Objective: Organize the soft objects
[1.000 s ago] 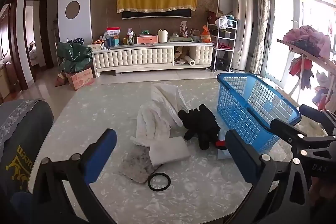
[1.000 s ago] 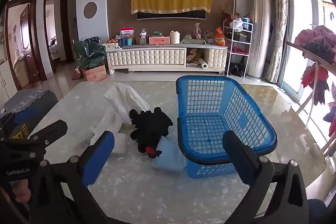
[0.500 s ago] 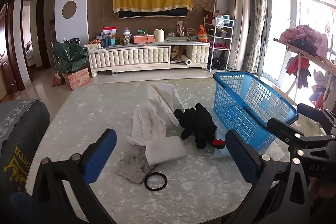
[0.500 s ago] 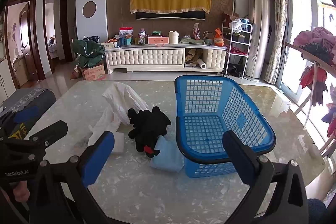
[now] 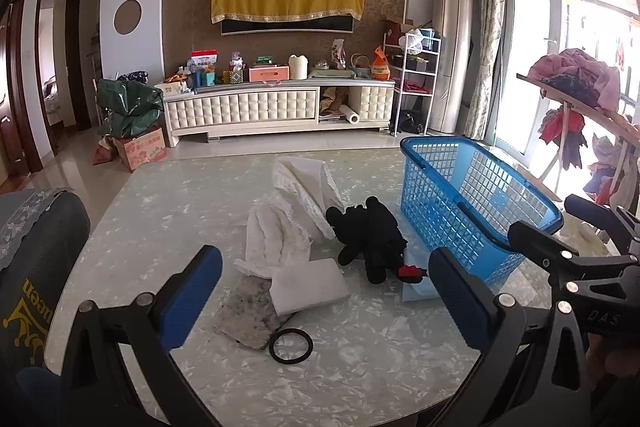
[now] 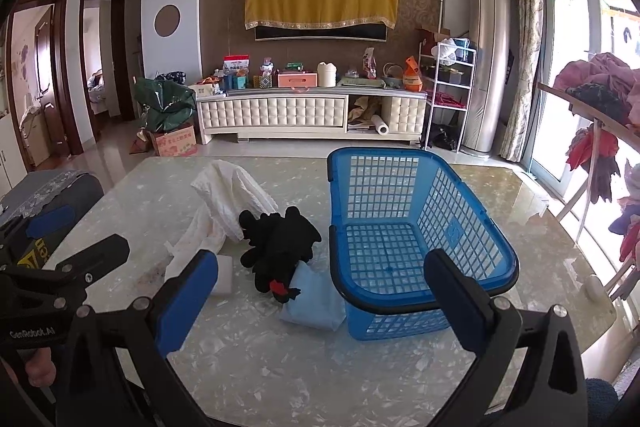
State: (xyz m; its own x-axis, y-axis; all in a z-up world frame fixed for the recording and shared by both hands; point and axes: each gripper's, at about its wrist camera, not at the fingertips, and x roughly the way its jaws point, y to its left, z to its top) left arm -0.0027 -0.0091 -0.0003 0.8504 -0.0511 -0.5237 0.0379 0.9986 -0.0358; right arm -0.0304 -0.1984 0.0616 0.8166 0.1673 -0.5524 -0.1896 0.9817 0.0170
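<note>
Left gripper point(image 5: 324, 287): held wide apart above the near edge of the table point(image 5: 360, 379), gripping nothing.
Right gripper point(image 6: 320, 291): likewise spread wide and empty, poised before the basket.
Basket point(image 6: 472, 227): blue, upright on the right half of the table, nothing seen inside.
Plush toy point(image 6: 280, 243): black, lying just left of the basket, partly over a folded blue cloth point(image 6: 316, 303).
White cloth point(image 5: 292, 211): crumpled, left of and behind the toy, touching it.
White pad point(image 5: 308, 285): flat, near side of the white cloth, overlapping a speckled grey rag point(image 5: 248, 319).
Black ring point(image 5: 290, 345): on the table, at the rag's near edge.
</note>
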